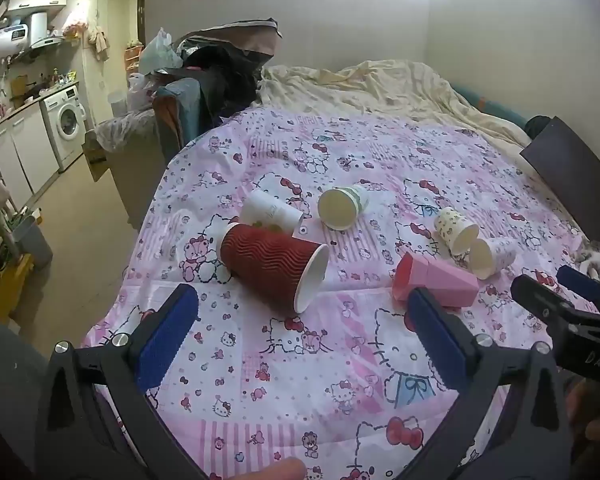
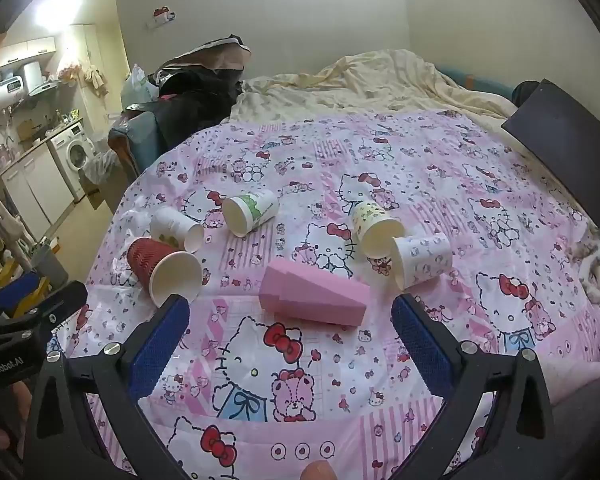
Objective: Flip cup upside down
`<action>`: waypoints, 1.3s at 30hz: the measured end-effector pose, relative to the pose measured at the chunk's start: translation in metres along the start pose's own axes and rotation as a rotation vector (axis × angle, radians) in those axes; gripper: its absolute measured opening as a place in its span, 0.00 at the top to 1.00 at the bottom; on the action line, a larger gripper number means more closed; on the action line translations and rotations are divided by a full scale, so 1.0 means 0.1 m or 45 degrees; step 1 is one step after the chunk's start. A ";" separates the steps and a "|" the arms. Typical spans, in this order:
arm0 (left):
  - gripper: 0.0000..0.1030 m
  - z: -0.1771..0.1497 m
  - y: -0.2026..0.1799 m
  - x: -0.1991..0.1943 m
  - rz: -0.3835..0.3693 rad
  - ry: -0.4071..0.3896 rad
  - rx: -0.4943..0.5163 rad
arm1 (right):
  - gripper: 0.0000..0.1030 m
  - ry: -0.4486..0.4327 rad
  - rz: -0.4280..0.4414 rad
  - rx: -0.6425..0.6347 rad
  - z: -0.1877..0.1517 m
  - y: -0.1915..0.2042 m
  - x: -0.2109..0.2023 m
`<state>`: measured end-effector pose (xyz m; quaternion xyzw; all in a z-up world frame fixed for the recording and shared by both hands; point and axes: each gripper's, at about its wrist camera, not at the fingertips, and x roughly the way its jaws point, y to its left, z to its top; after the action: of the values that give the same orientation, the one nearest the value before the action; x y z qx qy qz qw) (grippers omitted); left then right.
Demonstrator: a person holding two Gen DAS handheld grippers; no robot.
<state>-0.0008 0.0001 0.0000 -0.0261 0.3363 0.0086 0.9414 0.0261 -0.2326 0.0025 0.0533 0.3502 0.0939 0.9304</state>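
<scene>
Six paper cups lie on their sides across the Hello Kitty cloth (image 1: 300, 360) covering the counter; none upended yet. Left gripper (image 1: 300, 328) spread wide, holding nothing, lined up on the red ripple cup (image 1: 270, 266). Right gripper (image 2: 290, 330) equally wide, facing the pink faceted cup (image 2: 314, 294). Both hang back, likely picking targets. Cat (image 2: 596, 264) curled at the right edge.

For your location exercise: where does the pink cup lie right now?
The pink cup lies on its side, centred ahead of the open right gripper, between the red cup and a white cup.
</scene>
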 end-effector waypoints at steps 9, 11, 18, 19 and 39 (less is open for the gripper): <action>0.00 0.03 0.03 -0.01 -0.008 0.012 -0.007 | 0.00 0.008 -0.010 -0.009 0.00 0.03 0.06; 0.00 0.04 0.04 -0.01 -0.011 0.014 -0.010 | 0.00 0.010 -0.015 -0.012 0.00 0.04 0.05; 0.00 0.03 0.00 -0.02 -0.005 0.011 -0.012 | 0.00 0.014 -0.014 -0.011 -0.01 0.00 0.01; 0.00 0.04 0.00 -0.02 -0.006 0.010 -0.015 | 0.00 0.013 -0.014 -0.012 -0.01 0.00 0.01; 0.00 0.01 0.02 -0.01 -0.010 0.018 -0.021 | 0.00 0.015 -0.016 -0.013 -0.01 0.01 0.01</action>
<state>-0.0010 0.0021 0.0008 -0.0353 0.3429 0.0076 0.9387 0.0257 -0.2314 0.0010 0.0459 0.3556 0.0901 0.9291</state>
